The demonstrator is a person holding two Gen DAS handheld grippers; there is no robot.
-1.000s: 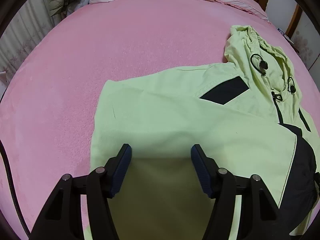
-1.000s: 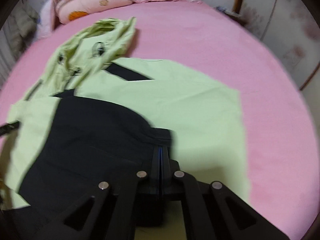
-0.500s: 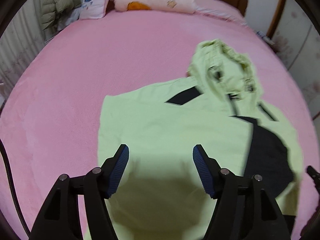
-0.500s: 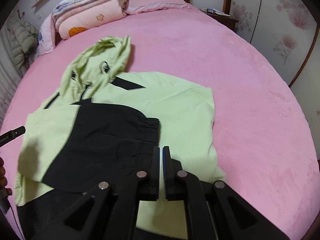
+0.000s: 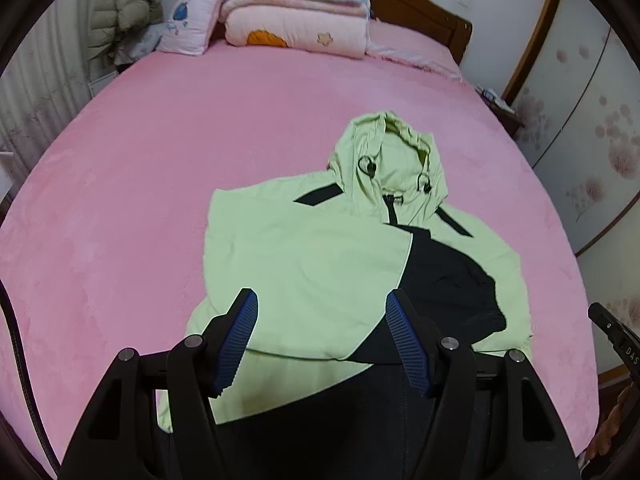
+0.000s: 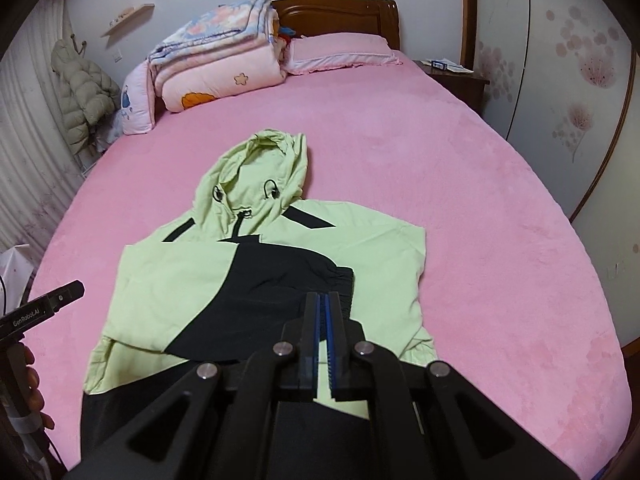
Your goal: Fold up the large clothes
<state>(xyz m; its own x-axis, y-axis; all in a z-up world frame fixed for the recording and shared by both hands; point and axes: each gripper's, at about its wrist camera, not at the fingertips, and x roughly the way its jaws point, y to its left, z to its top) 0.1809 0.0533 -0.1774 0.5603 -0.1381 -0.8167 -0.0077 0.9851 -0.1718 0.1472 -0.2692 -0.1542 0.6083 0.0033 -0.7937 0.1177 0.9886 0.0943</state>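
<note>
The jacket (image 5: 320,264) lies flat on the bed (image 5: 160,160), just ahead of and below both tongs. The left tongs (image 5: 322,320) stand wide apart with nothing between the pads, above the jacket's light green folded panel. The right tongs (image 6: 323,316) are nearly closed, a thin slit showing between the blue pads, and grip nothing; they hang over the black sleeve (image 6: 280,280) folded across the chest. In the right view the left tongs' tip shows at the far left edge, beside the jacket's side.

Both sleeves are folded inward, so the body forms a rough rectangle. Its left and right edges run away from the tongs; the black hem is nearest, partly hidden under them.

The long axis runs straight away from the tongs, hem near and hood (image 6: 256,172) far, pointing toward the headboard (image 6: 340,12). Bare pink bed surrounds the jacket on the left, right and far sides. Folded quilts (image 6: 216,68) and a pillow (image 6: 340,52) sit well beyond the hood at the bed's head.
</note>
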